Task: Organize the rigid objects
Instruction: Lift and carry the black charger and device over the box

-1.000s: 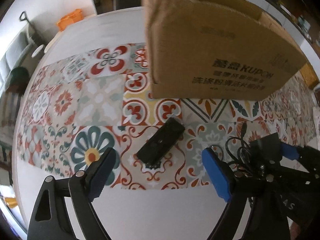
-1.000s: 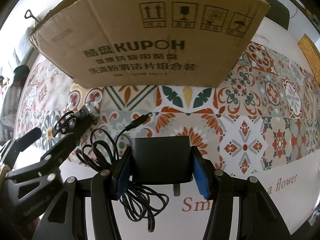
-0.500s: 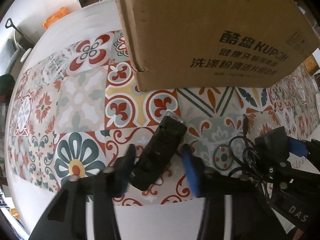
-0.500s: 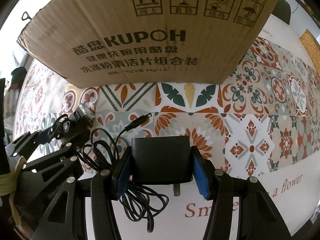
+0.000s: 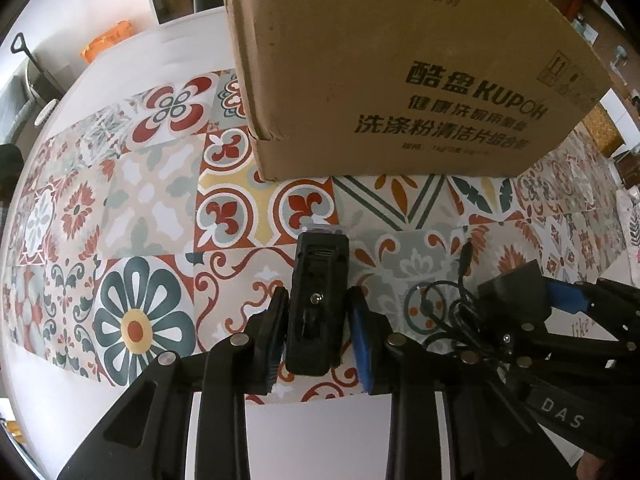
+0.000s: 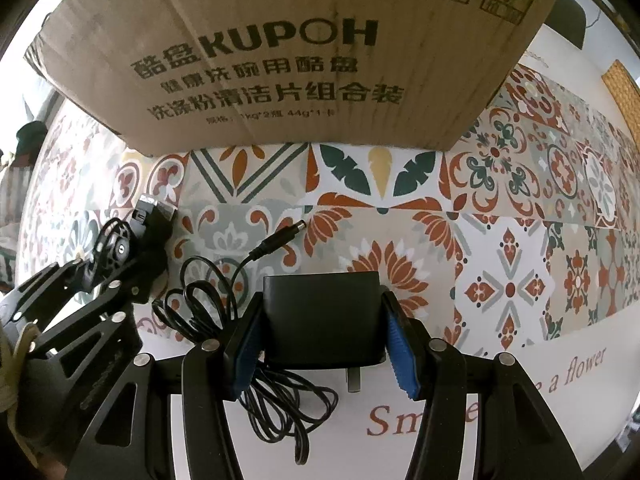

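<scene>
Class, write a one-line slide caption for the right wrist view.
Right gripper clamps a black power adapter, cable trailing, before a KUPOH cardboard box on a patterned tablecloth.

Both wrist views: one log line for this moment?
left tool: shut on black device | right tool: shut on power adapter | cardboard box: ahead

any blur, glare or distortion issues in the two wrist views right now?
Left wrist: sharp, strong fisheye bowing of the box edges, black vignette at corners, bright washout on the table at upper left; device between the left gripper's pads is crisp. Right wrist: also sharp, box print readable, adapter in the right gripper underexposed, detail lost.
</scene>
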`<state>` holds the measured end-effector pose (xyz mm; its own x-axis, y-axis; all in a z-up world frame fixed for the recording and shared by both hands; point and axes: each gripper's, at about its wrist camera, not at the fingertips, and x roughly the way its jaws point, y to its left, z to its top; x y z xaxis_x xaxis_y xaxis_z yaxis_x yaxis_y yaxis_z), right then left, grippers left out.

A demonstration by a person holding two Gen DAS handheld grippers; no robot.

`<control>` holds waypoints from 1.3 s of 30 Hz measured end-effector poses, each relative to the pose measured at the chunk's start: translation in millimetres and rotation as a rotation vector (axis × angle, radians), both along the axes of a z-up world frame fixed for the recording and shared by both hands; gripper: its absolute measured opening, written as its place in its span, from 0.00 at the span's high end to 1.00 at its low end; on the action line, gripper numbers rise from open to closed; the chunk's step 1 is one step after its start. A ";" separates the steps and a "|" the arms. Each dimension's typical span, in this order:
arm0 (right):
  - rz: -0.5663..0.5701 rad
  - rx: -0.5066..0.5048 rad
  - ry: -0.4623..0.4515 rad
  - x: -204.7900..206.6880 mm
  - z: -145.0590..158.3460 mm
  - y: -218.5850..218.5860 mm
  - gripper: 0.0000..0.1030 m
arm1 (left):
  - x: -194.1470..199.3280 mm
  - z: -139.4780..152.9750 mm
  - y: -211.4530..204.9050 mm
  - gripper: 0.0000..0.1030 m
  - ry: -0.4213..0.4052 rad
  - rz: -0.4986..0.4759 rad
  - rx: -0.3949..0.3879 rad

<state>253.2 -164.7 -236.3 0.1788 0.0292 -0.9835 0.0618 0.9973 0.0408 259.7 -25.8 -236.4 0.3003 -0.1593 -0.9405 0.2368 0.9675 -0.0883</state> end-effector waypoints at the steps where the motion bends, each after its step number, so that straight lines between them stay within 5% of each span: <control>1: -0.001 0.000 0.000 -1.6 -2.9 1.7 0.46 | -1.0 1.4 -0.1 0.71 -0.002 0.005 -0.006; 19: 0.006 0.008 -0.052 -25.3 4.3 3.7 0.46 | -33.1 56.0 12.7 0.72 -0.073 0.042 -0.040; 39: 0.010 0.049 -0.283 -39.9 125.4 -9.6 0.46 | -39.2 163.1 12.6 0.72 -0.296 0.037 -0.100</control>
